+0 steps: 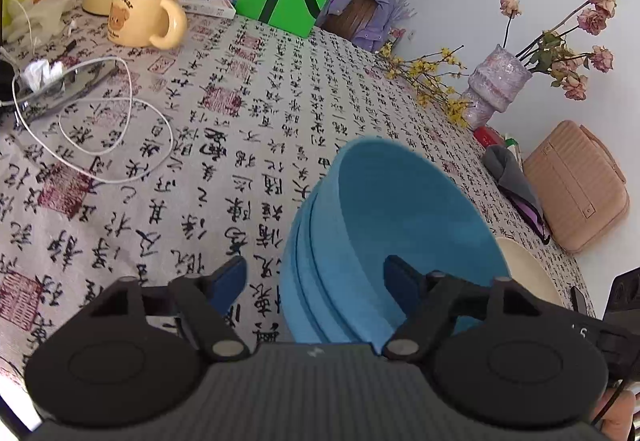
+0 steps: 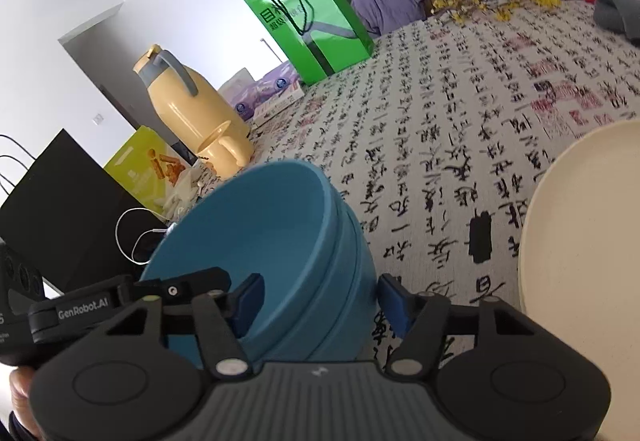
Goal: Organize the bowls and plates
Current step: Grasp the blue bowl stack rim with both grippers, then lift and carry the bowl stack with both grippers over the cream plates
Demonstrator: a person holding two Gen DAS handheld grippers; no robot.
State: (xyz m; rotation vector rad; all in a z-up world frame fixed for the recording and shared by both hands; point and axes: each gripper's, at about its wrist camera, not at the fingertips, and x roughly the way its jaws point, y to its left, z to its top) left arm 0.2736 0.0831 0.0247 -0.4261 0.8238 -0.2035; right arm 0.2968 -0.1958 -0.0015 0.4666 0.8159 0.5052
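So you've got both grippers, left (image 1: pixel 316 281) and right (image 2: pixel 320 301), unclenched and straddling opposite rims of the blue bowls (image 1: pixel 380 241) stacked on the table (image 1: pixel 240 121) beside the cream plate (image 2: pixel 580 241), probably for a two-sided lift.

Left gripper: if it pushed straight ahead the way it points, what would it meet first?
Probably the stack of blue bowls: the left gripper already straddles its near rim, one finger inside the top bowl.
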